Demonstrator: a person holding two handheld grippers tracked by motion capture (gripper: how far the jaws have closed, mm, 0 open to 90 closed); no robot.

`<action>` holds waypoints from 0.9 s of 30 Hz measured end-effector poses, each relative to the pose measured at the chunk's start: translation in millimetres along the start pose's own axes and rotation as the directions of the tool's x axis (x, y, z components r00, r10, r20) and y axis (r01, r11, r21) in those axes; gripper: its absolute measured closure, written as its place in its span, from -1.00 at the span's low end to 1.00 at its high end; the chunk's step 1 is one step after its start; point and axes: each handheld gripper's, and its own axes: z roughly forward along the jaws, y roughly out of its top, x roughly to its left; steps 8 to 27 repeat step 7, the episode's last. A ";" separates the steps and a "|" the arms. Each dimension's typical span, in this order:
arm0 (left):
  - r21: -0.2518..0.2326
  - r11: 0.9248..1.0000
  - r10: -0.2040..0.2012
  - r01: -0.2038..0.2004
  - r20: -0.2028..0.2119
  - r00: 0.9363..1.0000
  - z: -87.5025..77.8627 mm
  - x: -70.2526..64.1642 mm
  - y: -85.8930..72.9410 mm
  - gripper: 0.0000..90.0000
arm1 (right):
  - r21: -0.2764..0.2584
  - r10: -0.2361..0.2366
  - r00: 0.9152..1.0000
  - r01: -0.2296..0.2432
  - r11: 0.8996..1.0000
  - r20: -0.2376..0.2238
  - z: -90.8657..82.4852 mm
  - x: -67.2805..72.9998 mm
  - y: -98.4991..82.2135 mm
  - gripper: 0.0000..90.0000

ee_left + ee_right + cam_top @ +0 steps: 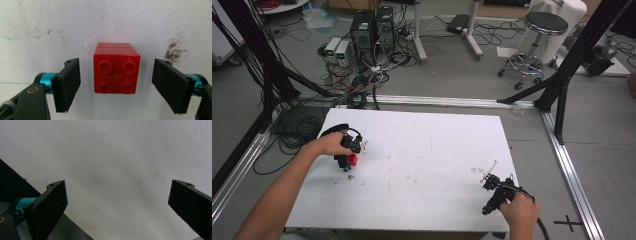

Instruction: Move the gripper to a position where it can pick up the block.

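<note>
I am holding the left gripper [116, 85] with its jaws apart around a red block [116, 71] sitting on the white desk [427, 160], touching neither side. My right gripper [117, 205] is hovering open near the desk's corner.

I see a glossy red plastic studded brick [116, 71] with fine scratches, on my white matt worktop [150, 22], which looks grainy and smudged. My left gripper's black fingers [71, 82] carry dull, rubbery-looking pads on shiny teal metal stems.
</note>
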 end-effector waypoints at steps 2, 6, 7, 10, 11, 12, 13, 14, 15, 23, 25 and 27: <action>-0.003 1.000 -0.001 0.001 -0.003 1.000 -0.2 0.3 0.0 -0.48 | -0.001 0.000 1.000 0.000 1.000 -0.001 -0.2 0.0 0.1 -0.97; -0.009 1.000 -0.002 0.002 -0.003 1.000 -2.2 -0.2 0.1 -0.48 | 0.000 0.000 1.000 0.000 1.000 0.002 -0.9 -0.2 0.1 -0.96; -0.014 1.000 -0.004 0.004 -0.007 1.000 -3.1 -0.7 -0.3 -0.48 | 0.000 0.000 1.000 0.000 1.000 0.002 -0.9 -0.1 0.2 -0.96; -0.014 1.000 -0.004 0.004 -0.007 1.000 -3.1 -0.7 -0.3 -0.48 | 0.000 0.000 1.000 0.000 1.000 0.002 -0.9 -0.1 0.2 -0.96; -0.014 1.000 -0.004 0.004 -0.007 1.000 -3.1 -0.7 -0.3 -0.48 | 0.000 0.000 1.000 0.000 1.000 0.002 -0.9 -0.1 0.2 -0.96; -0.014 1.000 -0.004 0.004 -0.007 1.000 -3.1 -0.7 -0.3 -0.48 | 0.000 0.000 1.000 0.000 1.000 0.002 -0.9 -0.1 0.2 -0.96; -0.014 1.000 -0.004 0.004 -0.007 1.000 -3.1 -0.7 -0.3 -0.48 | 0.000 0.000 1.000 0.000 1.000 0.002 -0.9 -0.1 0.2 -0.96; -0.014 1.000 -0.004 0.004 -0.007 1.000 -3.1 -0.7 -0.3 -0.48 | 0.000 0.000 1.000 0.000 1.000 0.002 -0.9 -0.1 0.2 -0.96; -0.014 1.000 -0.004 0.004 -0.007 1.000 -3.1 -0.7 -0.3 -0.48 | 0.000 0.000 1.000 0.000 1.000 0.002 -0.9 -0.1 0.2 -0.96; -0.014 1.000 -0.004 0.004 -0.007 1.000 -3.1 -0.7 -0.3 -0.48 | 0.000 0.000 1.000 0.000 1.000 0.002 -0.9 -0.1 0.2 -0.96; -0.014 1.000 -0.004 0.004 -0.007 1.000 -3.1 -0.7 -0.3 -0.48 | 0.000 0.000 1.000 0.000 1.000 0.002 -0.9 -0.1 0.2 -0.96; -0.014 1.000 -0.004 0.004 -0.007 1.000 -3.1 -0.7 -0.3 -0.48 | 0.000 0.000 1.000 0.000 1.000 0.002 -0.9 -0.1 0.2 -0.96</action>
